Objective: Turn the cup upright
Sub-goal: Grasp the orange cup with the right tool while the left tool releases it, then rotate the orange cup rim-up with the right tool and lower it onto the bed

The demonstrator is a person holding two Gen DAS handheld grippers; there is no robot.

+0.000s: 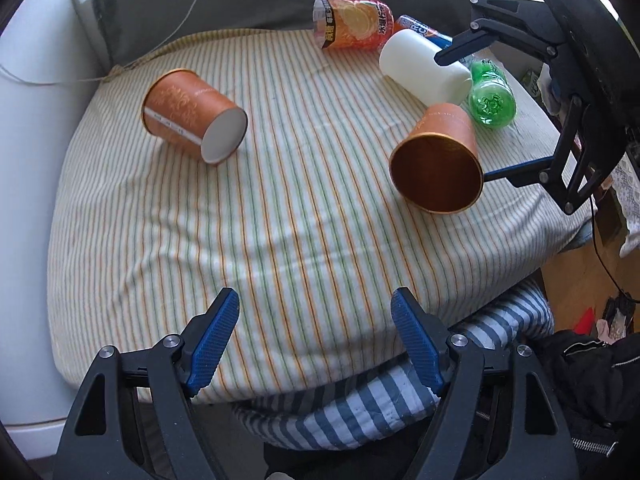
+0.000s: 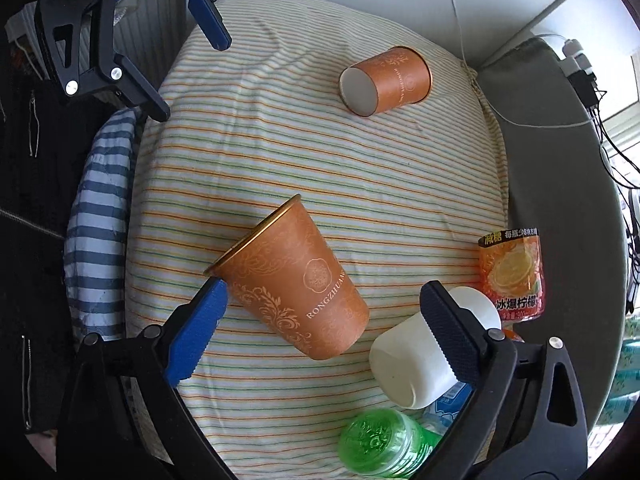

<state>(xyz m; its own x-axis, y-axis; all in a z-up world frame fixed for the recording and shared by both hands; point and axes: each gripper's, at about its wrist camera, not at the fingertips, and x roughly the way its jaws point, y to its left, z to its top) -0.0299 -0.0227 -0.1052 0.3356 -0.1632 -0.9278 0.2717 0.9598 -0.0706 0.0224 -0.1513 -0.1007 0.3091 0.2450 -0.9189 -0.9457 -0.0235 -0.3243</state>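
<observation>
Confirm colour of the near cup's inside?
Coppery brown inside the near cup, with a gold rim; best seen in the left wrist view.

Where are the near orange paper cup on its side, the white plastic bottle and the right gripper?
Near orange paper cup (image 2: pixel 296 280): right wrist view, printed side wall.
White plastic bottle (image 1: pixel 424 68): left wrist view, mid body.
Right gripper (image 2: pixel 324 332): right wrist view, midway between fingertips, open around cup.

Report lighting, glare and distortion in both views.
Left wrist view: soft daylight, a blown-out window at top right, fisheye bending the striped cloth edges, black vignette corners. Right wrist view: same even light, overexposed window at right, the near cup sharp with readable lettering, faint shadows only.
</observation>
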